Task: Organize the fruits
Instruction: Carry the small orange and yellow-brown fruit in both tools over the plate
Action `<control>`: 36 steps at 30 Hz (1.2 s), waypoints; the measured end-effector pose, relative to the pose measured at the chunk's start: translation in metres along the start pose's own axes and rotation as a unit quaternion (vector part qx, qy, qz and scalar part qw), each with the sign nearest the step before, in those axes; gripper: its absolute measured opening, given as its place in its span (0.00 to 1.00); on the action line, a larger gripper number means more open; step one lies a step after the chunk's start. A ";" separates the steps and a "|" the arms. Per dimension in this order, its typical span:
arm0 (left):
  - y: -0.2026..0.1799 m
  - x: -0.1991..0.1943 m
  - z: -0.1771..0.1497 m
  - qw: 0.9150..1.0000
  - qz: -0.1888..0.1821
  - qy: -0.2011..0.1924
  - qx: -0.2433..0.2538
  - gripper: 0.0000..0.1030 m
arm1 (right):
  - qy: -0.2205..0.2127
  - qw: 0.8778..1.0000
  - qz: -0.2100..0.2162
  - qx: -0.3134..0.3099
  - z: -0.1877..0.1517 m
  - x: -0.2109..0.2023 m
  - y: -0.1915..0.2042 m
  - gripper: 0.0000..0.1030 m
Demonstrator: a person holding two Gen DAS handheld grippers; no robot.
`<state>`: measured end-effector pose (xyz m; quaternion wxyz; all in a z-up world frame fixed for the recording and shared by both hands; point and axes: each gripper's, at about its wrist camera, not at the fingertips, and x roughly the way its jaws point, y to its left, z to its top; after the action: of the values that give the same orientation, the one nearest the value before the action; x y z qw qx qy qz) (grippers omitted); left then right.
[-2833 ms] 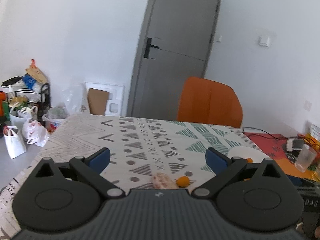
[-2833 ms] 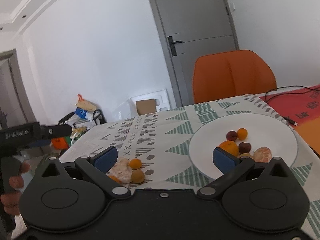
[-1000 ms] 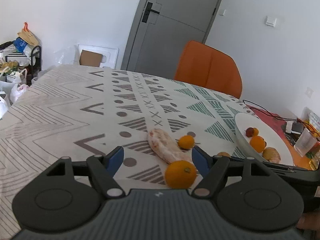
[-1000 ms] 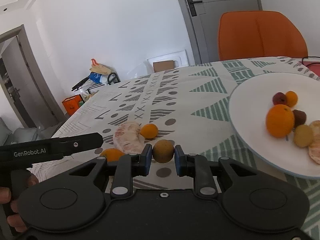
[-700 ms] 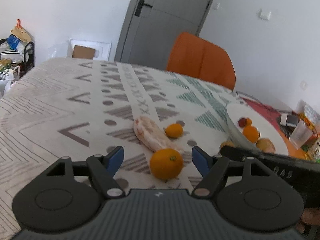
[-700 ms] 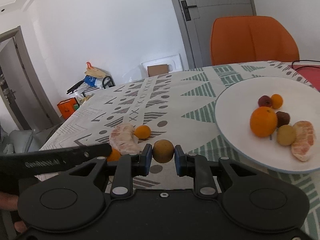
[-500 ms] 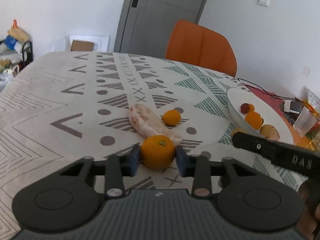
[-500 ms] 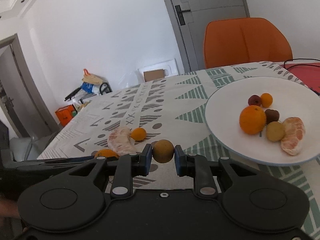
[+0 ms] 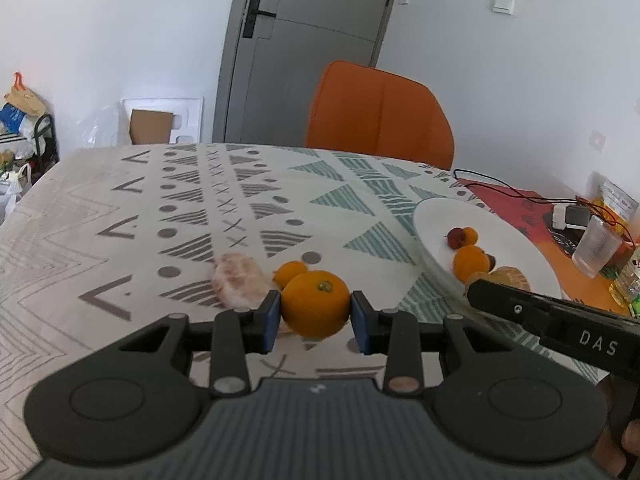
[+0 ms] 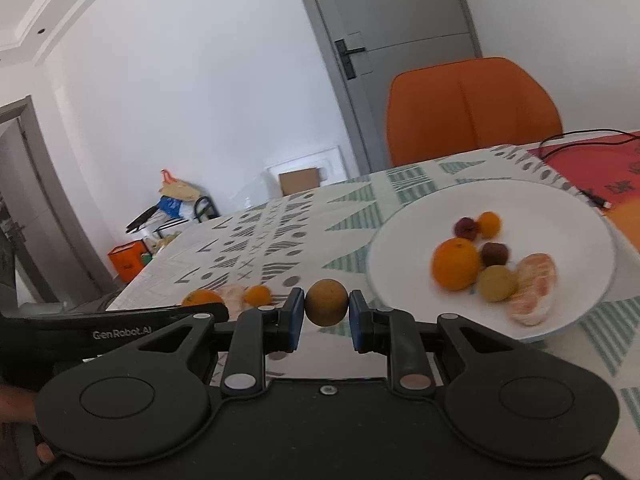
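Your left gripper jaws pinch the orange, centred between the pads. Your right gripper jaws pinch a brown round fruit, clear of the table; white plate of fruit just to its right
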<state>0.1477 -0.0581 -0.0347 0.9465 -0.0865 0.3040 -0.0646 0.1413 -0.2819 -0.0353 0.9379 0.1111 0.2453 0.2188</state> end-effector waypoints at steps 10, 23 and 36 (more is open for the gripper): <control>-0.030 0.008 0.006 1.000 -0.021 -0.006 0.022 0.35 | -0.021 0.999 -0.018 0.016 0.006 -0.017 -0.023 0.22; -0.063 0.028 0.016 0.998 -0.040 -0.010 0.049 0.35 | -0.040 0.997 -0.052 0.048 0.010 -0.030 -0.065 0.22; -0.085 0.057 0.025 0.996 -0.061 -0.006 0.068 0.35 | -0.042 0.994 -0.082 0.061 0.019 -0.028 -0.098 0.22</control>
<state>0.2023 -0.1484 -0.0292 0.9463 -0.0402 0.2878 -0.1419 0.1639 -0.3835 -0.0382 0.9536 0.1571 0.2267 0.1210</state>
